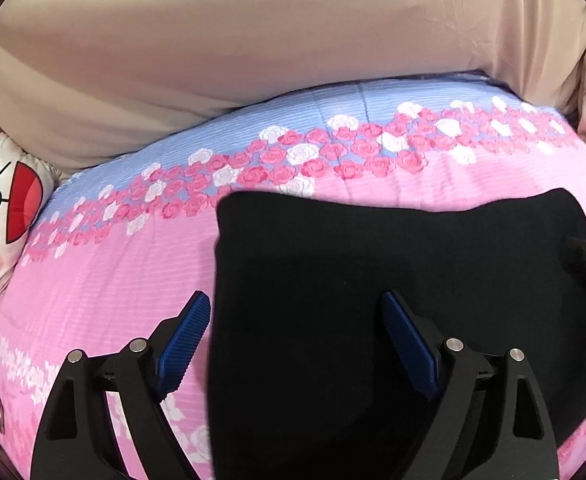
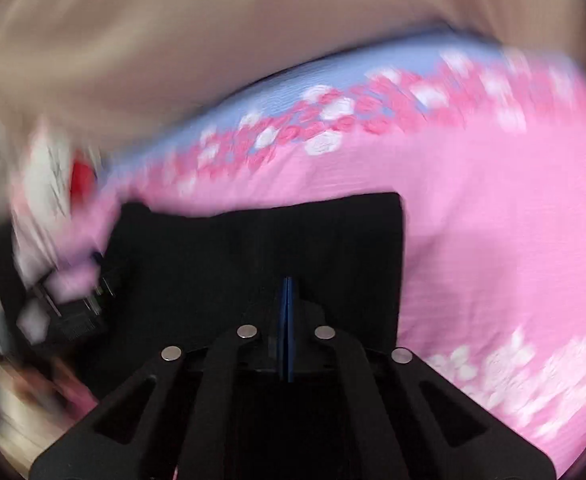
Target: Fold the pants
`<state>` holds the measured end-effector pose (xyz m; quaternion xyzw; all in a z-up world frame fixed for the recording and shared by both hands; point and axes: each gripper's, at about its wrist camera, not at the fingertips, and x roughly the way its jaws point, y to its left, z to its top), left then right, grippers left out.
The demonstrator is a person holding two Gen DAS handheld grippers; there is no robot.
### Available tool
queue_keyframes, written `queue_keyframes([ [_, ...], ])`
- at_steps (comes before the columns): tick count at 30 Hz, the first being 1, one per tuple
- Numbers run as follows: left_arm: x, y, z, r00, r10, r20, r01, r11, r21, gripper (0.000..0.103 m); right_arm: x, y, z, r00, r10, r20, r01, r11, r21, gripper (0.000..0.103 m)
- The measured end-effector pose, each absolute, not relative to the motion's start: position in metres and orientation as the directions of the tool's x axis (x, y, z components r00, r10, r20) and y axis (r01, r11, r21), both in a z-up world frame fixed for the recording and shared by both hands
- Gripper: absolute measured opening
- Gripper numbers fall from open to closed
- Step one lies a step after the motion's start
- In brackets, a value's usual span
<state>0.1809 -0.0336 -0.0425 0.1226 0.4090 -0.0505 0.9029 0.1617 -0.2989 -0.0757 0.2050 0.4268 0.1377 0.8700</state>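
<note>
Black pants (image 1: 373,280), folded into a compact rectangle, are laid on a pink floral bed cover (image 1: 113,280). The left hand-held gripper (image 1: 293,320) is spread wide over their edge, nothing pinched; the right hand-held gripper (image 2: 287,304) is pressed together above them, though whether cloth is pinched cannot be told. The fold is judged nearly finished, with smoothing or one last fold called for next.

Pink quilt (image 1: 93,280) with band of pink and white roses and a blue strip at far edge, beige bedding (image 1: 253,40) bunched behind it, white cartoon-face pillow (image 1: 1,216) with red mouth at left.
</note>
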Motion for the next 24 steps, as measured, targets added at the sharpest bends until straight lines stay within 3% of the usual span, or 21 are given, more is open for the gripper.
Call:
queue_keyframes([
  [1,0.178,-0.028,-0.036,0.678,0.017,-0.735,0.178,0.966,0.186,0.086,0.152,-0.292,-0.058,0.638,0.352,-0.685,-0.064,0.910,0.409,0.007],
  [3,0.168,-0.011,-0.018,0.728,0.058,-0.684,0.121,0.970,0.211,0.085,0.138,-0.267,-0.029,0.689,0.308,-0.657,-0.121,0.942,0.314,0.007],
  [6,0.161,0.024,-0.004,0.746,0.070,-0.663,0.050,0.986,0.160,0.085,0.140,-0.227,-0.007,0.637,0.457,-0.621,-0.273,0.887,0.373,0.007],
  [9,0.158,0.041,-0.006,0.739,0.106,-0.665,0.002,0.987,0.160,0.085,0.175,-0.172,-0.022,0.576,0.452,-0.681,-0.330,0.891,0.313,0.006],
  [12,0.151,0.055,-0.012,0.726,0.131,-0.675,-0.012,0.984,0.178,0.085,0.227,-0.163,-0.073,0.513,0.314,-0.799,-0.160,0.949,0.271,0.000],
  [14,0.145,0.068,-0.014,0.722,0.139,-0.677,-0.019,0.983,0.183,0.085,0.223,-0.171,-0.068,0.535,0.364,-0.763,-0.114,0.925,0.361,0.007],
  [17,0.141,0.081,-0.020,0.718,0.177,-0.673,-0.038,0.976,0.215,0.085,0.198,-0.131,-0.033,0.552,0.433,-0.713,-0.269,0.901,0.340,0.007],
  [20,0.140,0.089,-0.024,0.713,0.155,-0.684,-0.037,0.982,0.183,0.085,0.195,-0.079,-0.028,0.499,0.427,-0.754,-0.386,0.889,0.248,0.007],
  [24,0.138,0.090,-0.029,0.702,0.140,-0.698,-0.022,0.984,0.174,0.085,0.229,-0.034,-0.062,0.476,0.330,-0.815,-0.377,0.914,0.150,0.005],
])
